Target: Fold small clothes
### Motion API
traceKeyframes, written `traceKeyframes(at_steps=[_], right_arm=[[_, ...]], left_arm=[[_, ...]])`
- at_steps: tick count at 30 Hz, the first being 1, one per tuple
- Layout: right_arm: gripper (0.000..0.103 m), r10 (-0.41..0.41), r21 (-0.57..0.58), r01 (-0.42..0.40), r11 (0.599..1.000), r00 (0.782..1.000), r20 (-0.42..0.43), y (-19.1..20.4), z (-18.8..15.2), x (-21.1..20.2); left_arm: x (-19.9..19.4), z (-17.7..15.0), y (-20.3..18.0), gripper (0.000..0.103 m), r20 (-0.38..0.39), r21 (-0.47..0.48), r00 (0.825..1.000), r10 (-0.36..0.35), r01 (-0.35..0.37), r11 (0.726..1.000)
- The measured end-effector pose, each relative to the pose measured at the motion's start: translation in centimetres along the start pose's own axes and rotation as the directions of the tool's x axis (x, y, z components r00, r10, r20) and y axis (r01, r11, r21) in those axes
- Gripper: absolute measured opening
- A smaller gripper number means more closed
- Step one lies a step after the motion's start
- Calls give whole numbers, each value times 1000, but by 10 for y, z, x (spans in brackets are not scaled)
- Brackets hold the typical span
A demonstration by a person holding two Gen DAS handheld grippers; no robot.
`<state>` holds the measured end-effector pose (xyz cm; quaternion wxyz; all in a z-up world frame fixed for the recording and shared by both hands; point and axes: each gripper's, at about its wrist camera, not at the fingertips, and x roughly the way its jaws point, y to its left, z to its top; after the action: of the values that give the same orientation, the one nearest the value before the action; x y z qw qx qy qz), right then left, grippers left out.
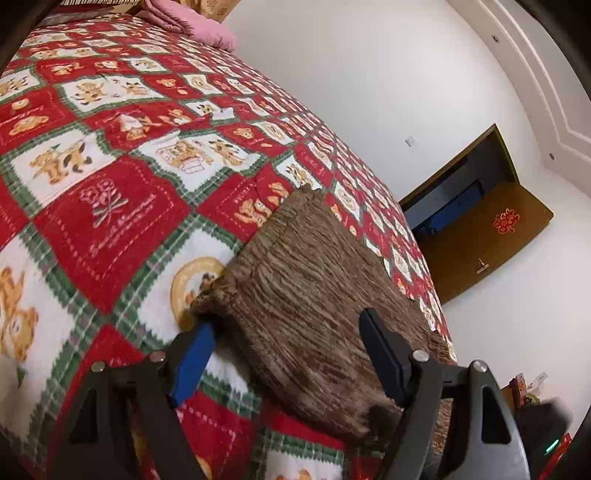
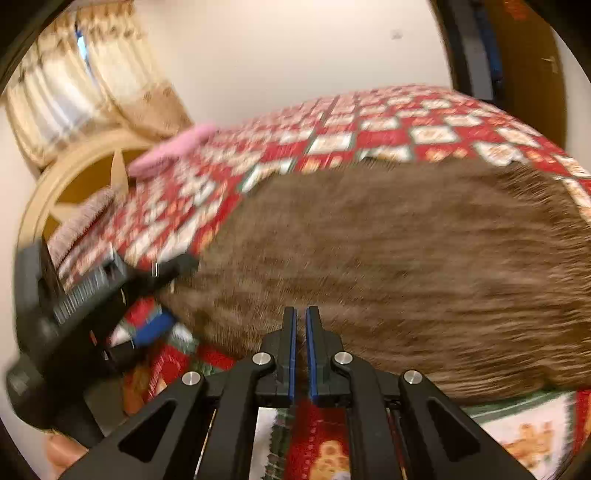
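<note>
A brown ribbed knit garment (image 1: 306,280) lies flat on the red, white and green bear quilt (image 1: 96,192). My left gripper (image 1: 288,319) straddles its near corner with jaws wide. The blue-padded left finger (image 1: 195,354) stands beside the bunched edge, and the right finger (image 1: 384,350) is over the fabric. In the blurred right wrist view the garment (image 2: 406,258) fills the middle. My right gripper (image 2: 300,312) is shut on its near edge, with brown fabric showing in the thin gap between the pads. The left gripper (image 2: 110,295) appears at the garment's left corner.
A pink folded cloth (image 1: 199,26) lies at the far end of the bed by the wooden headboard (image 2: 74,177) and cream curtains (image 2: 92,85). A brown door (image 1: 491,236) stands open beyond the bed's far side. The quilt (image 2: 388,129) stretches wide behind the garment.
</note>
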<state>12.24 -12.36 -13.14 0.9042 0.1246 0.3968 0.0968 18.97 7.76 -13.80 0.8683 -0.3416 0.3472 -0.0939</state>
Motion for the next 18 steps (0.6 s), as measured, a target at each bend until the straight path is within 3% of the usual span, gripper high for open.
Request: traceKeyframes(at_steps=[5, 6, 7, 8, 9, 11, 13, 18], right_arm=[[5, 29, 18, -29, 999, 999, 22, -5, -5, 0], [5, 33, 23, -34, 999, 999, 25, -6, -6, 0], [5, 34, 23, -34, 999, 999, 25, -6, -6, 0], [5, 32, 21, -32, 999, 999, 26, -5, -6, 0], [5, 31, 20, -32, 999, 999, 28, -5, -7, 0], [5, 39, 27, -40, 999, 999, 30, -6, -6, 0], [5, 68, 54, -70, 996, 997, 31, -12, -6, -2], [5, 123, 152, -129, 980, 991, 45, -33, -5, -17]], left_arm=[[5, 3, 3, 65, 3, -10, 1000, 15, -15, 1000], [5, 2, 2, 53, 11, -4, 999, 33, -33, 999], [6, 0, 2, 30, 11, 7, 998, 60, -60, 998], [8, 0, 3, 17, -2, 17, 997, 78, -78, 997], [11, 0, 5, 12, -23, 19, 996, 92, -91, 996], [10, 2, 4, 12, -17, 30, 996, 83, -82, 996], [8, 3, -15, 11, 7, 141, 996, 93, -93, 986], [5, -3, -77, 11, 50, 395, 999, 21, -39, 918]])
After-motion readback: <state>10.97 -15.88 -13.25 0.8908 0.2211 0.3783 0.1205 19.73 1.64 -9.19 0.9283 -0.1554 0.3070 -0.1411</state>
